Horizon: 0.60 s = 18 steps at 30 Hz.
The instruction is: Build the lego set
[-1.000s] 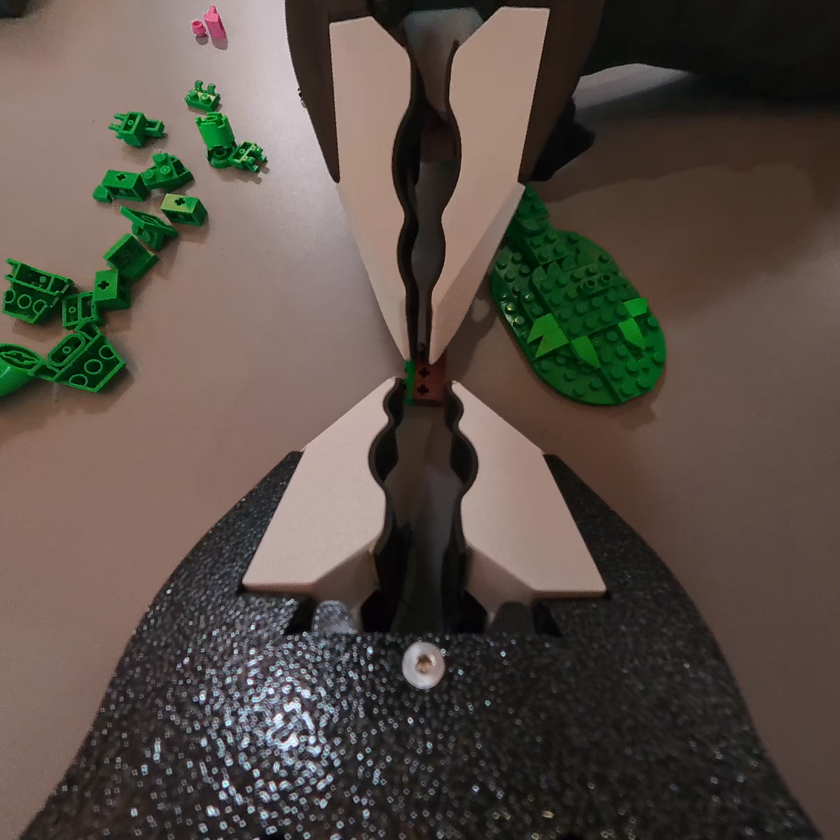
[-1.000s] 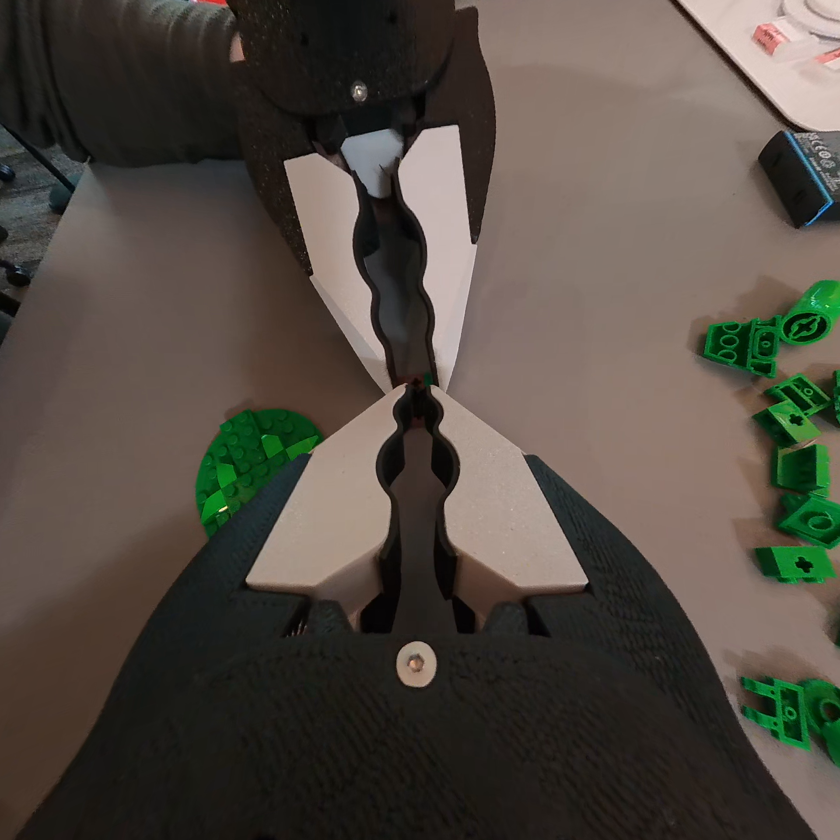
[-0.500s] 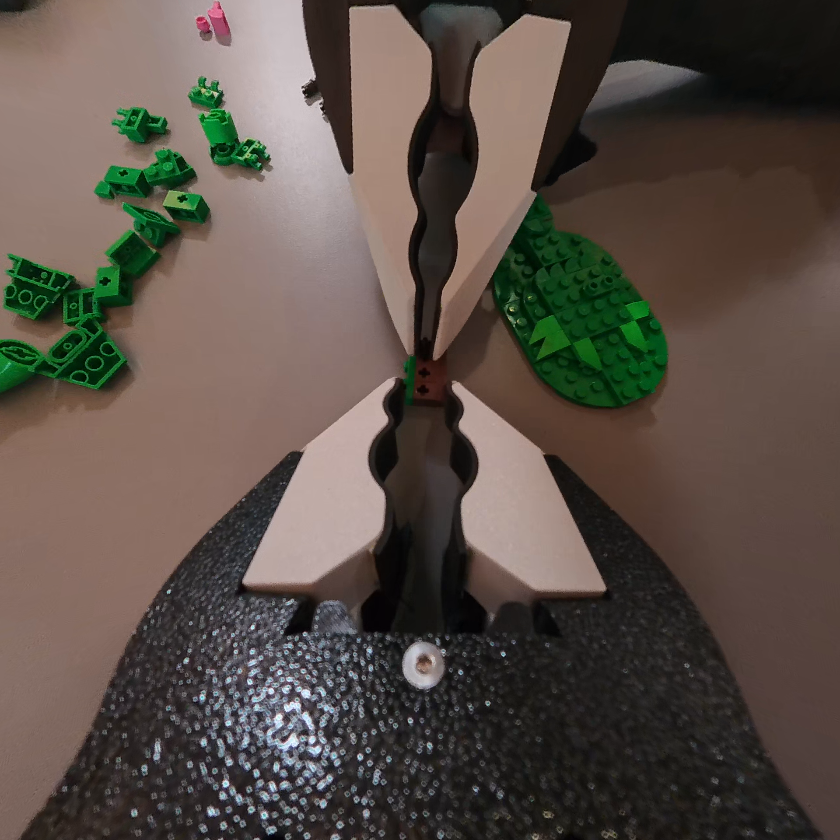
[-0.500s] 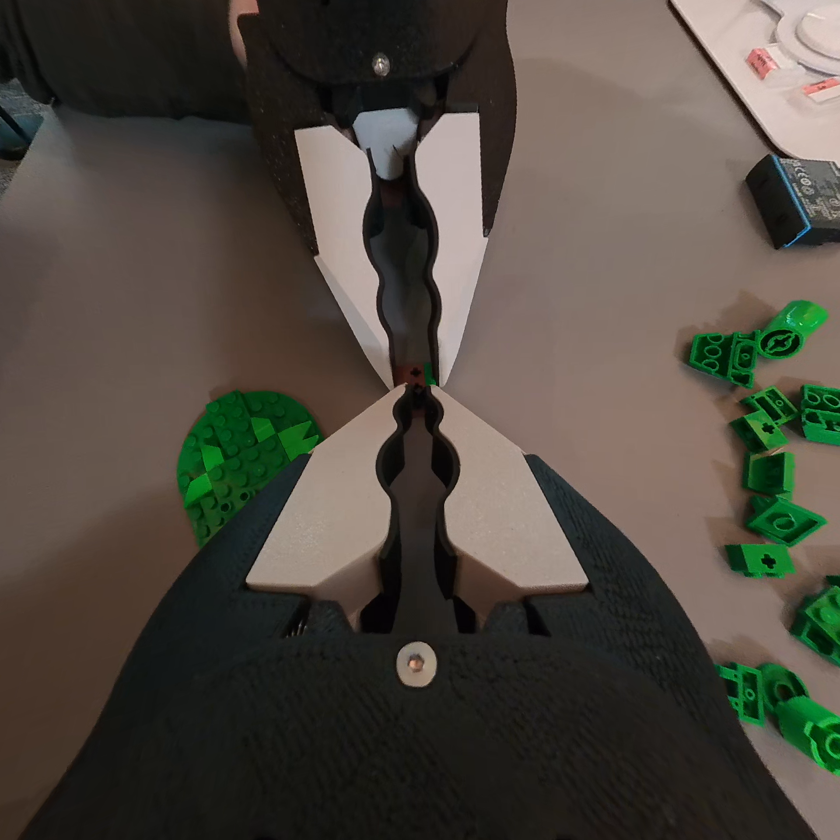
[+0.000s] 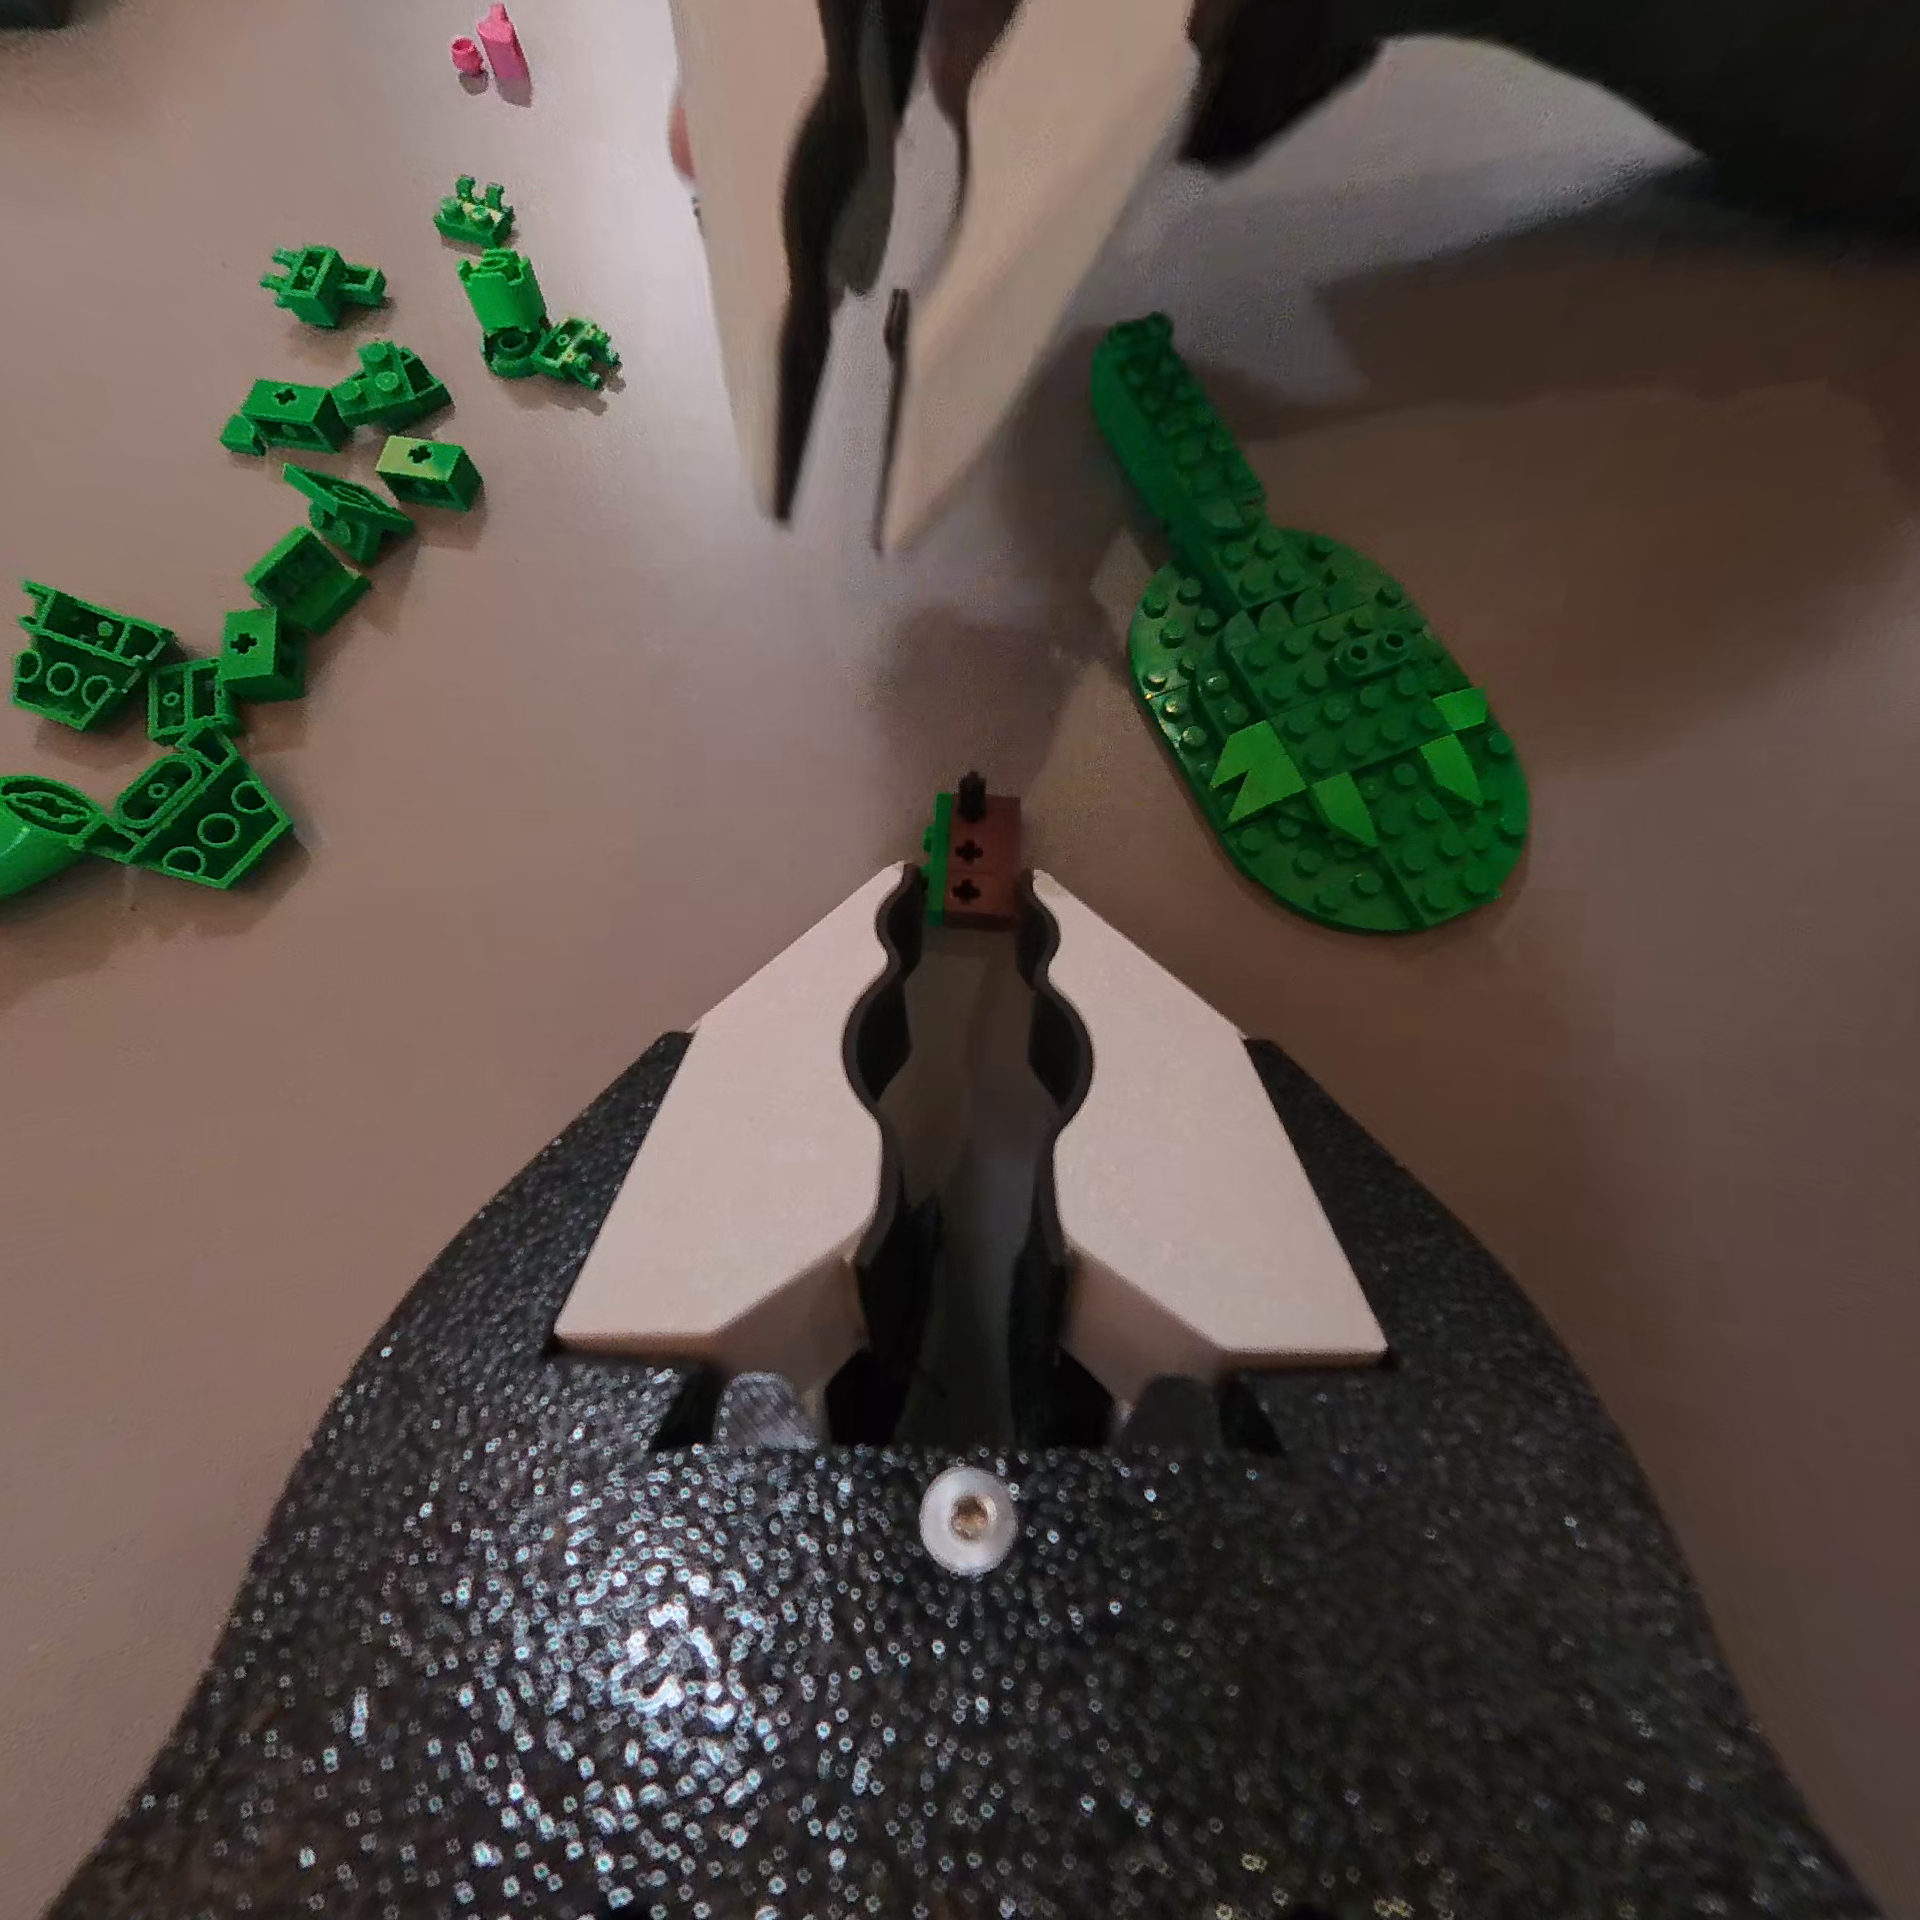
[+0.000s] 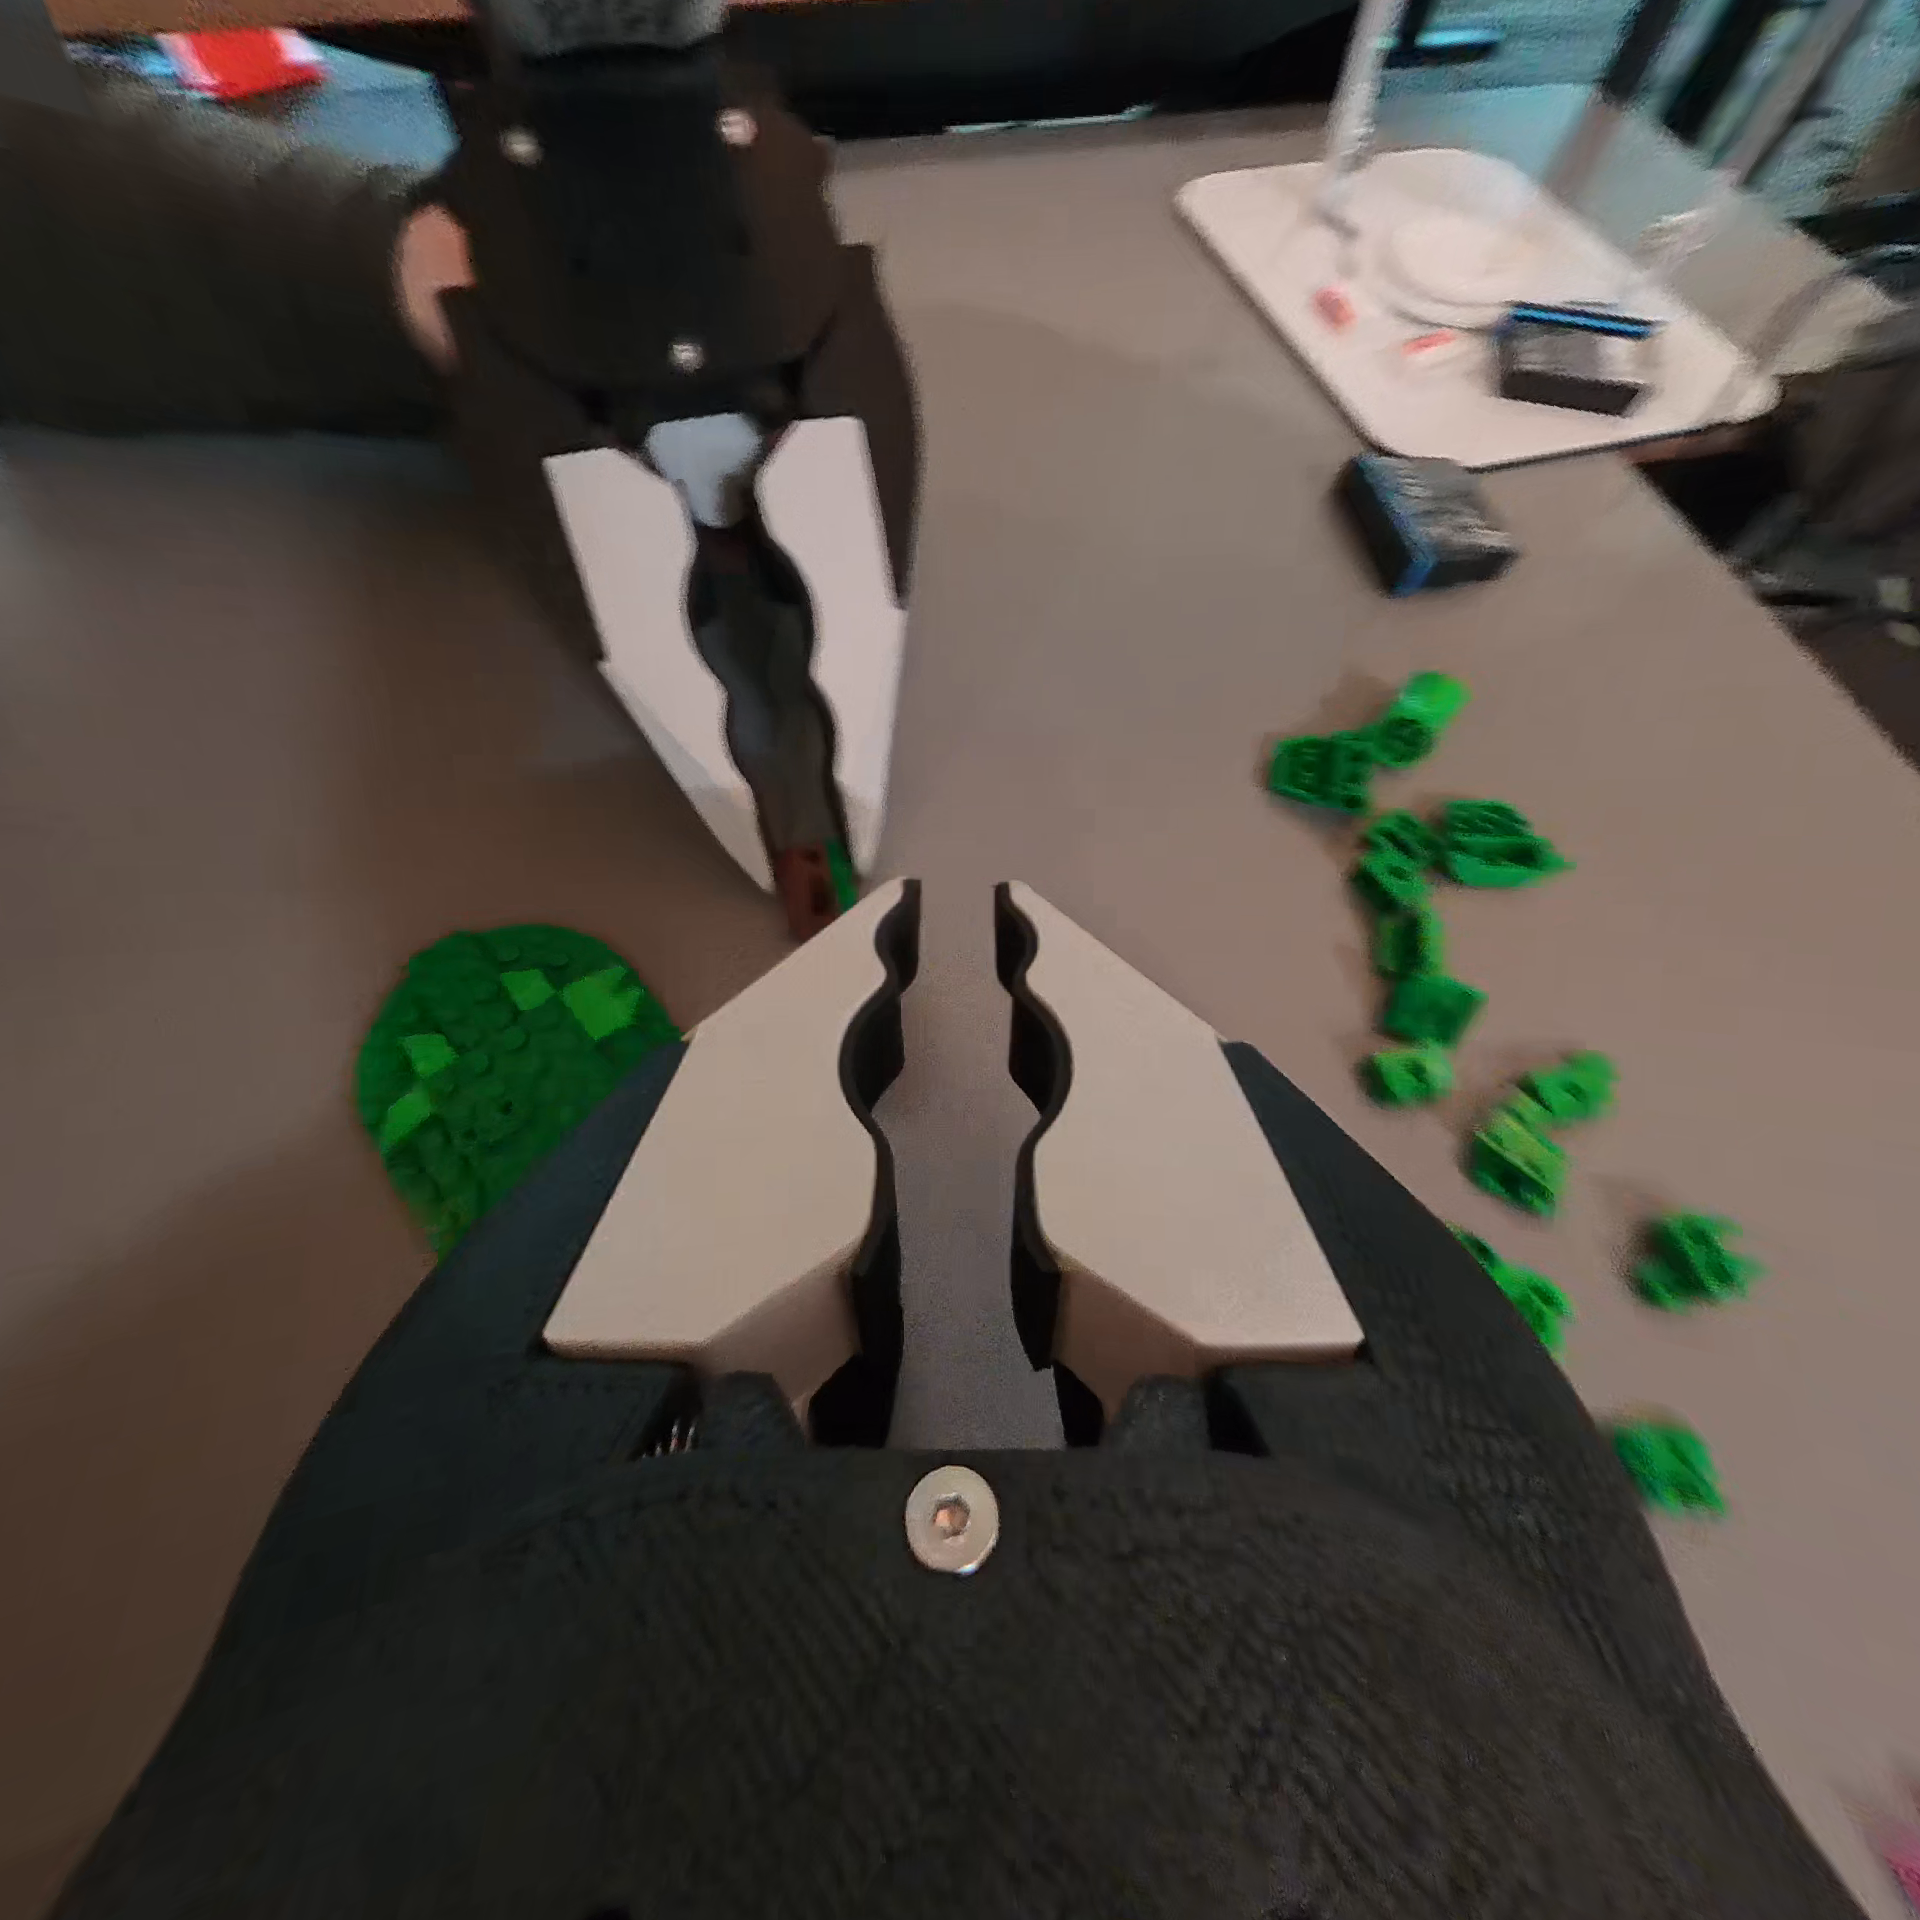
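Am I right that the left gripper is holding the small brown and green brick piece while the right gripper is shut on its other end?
Not quite. The left gripper does hold the brown and green brick piece, but the right gripper is open, empty and apart from it, as the right wrist view shows.

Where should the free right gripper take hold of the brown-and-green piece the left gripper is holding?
Probably at its far end, coming head-on from opposite the left gripper. The brown-and-green piece sticks out past the fingertips with a small black pin at its tip, and the near end is clamped. The right gripper is open and empty; close across the brown and green sides, like the left.
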### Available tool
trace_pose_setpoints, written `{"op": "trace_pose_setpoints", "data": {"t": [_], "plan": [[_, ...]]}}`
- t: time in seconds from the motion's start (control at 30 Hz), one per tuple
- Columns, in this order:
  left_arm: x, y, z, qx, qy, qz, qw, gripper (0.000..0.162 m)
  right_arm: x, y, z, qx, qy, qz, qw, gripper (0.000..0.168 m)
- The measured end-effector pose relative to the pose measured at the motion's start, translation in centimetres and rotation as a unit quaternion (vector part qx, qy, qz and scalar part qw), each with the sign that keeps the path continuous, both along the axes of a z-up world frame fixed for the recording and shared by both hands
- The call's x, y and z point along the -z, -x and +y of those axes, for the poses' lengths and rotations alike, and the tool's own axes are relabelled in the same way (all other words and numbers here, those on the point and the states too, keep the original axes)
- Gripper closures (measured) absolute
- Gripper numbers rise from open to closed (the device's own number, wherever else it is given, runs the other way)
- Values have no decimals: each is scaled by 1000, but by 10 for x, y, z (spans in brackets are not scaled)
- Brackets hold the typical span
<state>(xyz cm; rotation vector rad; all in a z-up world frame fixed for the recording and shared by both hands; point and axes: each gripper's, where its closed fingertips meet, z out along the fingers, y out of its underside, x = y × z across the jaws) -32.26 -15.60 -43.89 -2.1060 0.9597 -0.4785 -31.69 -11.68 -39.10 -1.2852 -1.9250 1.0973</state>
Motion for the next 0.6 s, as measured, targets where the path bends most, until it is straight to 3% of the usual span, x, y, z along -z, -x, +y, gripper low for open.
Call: {"op": "trace_pose_setpoints", "data": {"t": [0.1, 0.2, 0.4, 0.6], "plan": [[0, 0, 0, -2, 0, 0, 1000, 146, 1, -19, 37, 85, -39, -12, 996, 156], [0, 0, 1, -3, 0, 0, 1000, 146, 20, -44, 53, 122, -53, -73, 988, 155], [0, 0, 1, -4, -1, 1, 1000, 146, 35, -80, 66, 135, -74, -126, 980, 150], [0, 0, 1, -4, 0, 0, 1000, 146, 47, -87, 71, 133, -37, -138, 981, 152]]}}
